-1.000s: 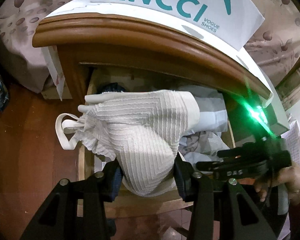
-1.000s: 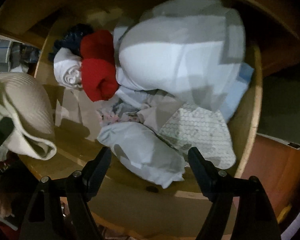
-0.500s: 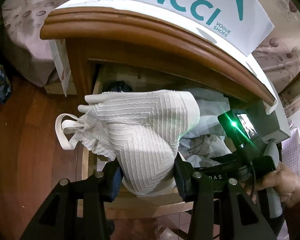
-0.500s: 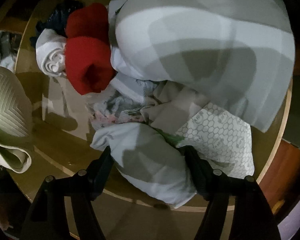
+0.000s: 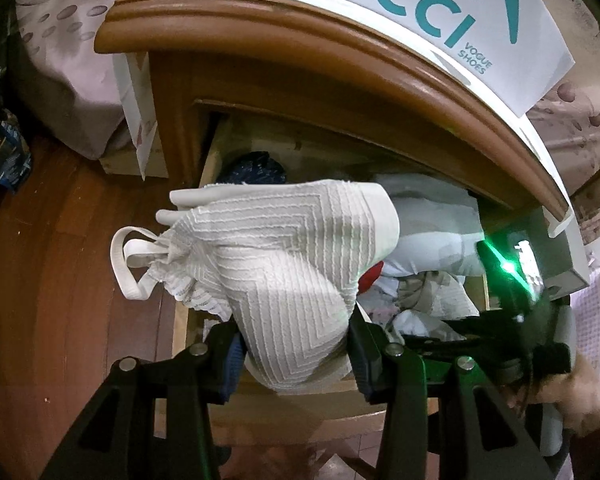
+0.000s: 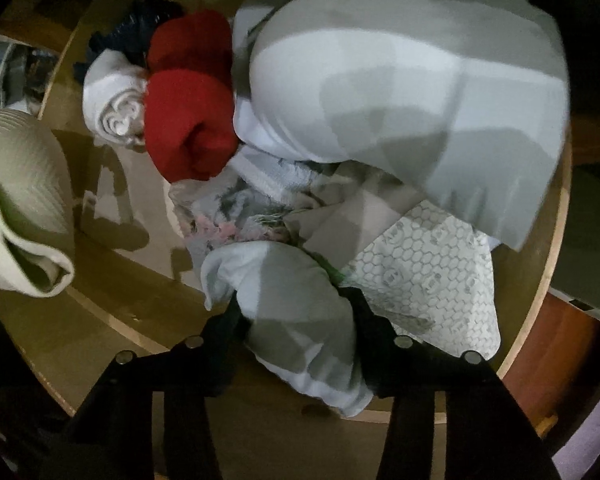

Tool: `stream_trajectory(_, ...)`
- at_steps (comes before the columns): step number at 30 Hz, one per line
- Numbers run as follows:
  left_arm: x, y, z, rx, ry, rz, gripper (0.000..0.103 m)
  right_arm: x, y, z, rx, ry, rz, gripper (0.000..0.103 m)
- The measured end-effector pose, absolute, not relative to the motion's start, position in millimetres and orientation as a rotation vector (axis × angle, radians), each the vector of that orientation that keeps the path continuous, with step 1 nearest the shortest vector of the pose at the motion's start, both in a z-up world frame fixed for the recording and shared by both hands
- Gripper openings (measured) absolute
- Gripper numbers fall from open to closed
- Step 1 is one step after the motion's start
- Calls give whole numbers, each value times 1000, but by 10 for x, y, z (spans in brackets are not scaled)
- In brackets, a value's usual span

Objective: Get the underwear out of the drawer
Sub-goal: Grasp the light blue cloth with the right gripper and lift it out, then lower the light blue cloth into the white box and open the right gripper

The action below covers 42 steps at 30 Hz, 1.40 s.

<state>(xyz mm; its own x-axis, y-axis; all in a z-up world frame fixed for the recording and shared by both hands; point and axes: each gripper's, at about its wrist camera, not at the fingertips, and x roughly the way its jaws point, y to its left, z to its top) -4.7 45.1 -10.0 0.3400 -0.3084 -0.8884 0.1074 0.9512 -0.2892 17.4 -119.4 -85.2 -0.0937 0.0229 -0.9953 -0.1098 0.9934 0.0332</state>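
**Both grippers on cloth at the open drawer**

Left wrist view alone showed the outside: a wooden nightstand [image 5: 340, 60] with a white shoe box [image 5: 400, 4] on top, wood floor [image 5: 60, 280], a floral bedspread [image 5: 60, 52] to the side. It also caught the right gripper [image 5: 512, 308] from outside, down in the drawer [image 5: 300, 404] with a green light lit, a hand [image 5: 580, 396] blurred behind it.

Right wrist view alone showed the drawer's contents from above: a big pale grey bundle [image 6: 412, 96] at the back, a honeycomb-print cloth [image 6: 432, 268], red rolls [image 6: 188, 120], a white roll [image 6: 112, 100], something dark blue [image 6: 140, 28] behind.

Left gripper [image 5: 296, 344] was clamped on white ribbed underwear [image 5: 276, 260], held above the drawer's front edge; its waistband loops hung off to the left.

Right gripper [image 6: 296, 320] had just been closing. A pale folded garment [image 6: 296, 312] sat between its fingers [image 6: 364, 320] at the drawer's near side, both pads against the cloth. The ribbed piece showed at that view's left edge.
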Motion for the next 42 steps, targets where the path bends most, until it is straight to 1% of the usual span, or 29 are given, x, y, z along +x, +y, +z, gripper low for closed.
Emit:
stream_trajectory(9, -41, 463, -96, -204, 1187, -261, 45, 20, -1259, -551, 16, 1557, 111, 41)
stream_trajectory(16, -70, 450, -63, -189, 1162, -256, 45, -81, -1274, -54, 71, 1425, 141, 40)
stream_trajectory(21, -87, 465, -35, -189, 1151, -250, 45, -119, -1377, 491, 79, 1342, 164, 40)
stream_trajectory(23, -97, 459, -20, -180, 1143, -241, 45, -151, -1440, 572, 75, 1314, 176, 40)
stream_trajectory(31, -99, 465, -16, -184, 1148, -233, 45, -197, -1496, 1331, 83, 1200, 225, 40)
stream_trajectory(35, -92, 470, -10, -187, 1150, -234, 45, -196, -1511, 1670, 146, 1157, 285, 40)
stream_trajectory(40, -84, 457, -4, -185, 1150, -240, 45, -110, -1471, 2136, 148, 1074, 325, 41)
stream_trajectory(42, -84, 455, -6, -186, 1152, -240, 45, -28, -1489, 2300, 197, 1051, 352, 41)
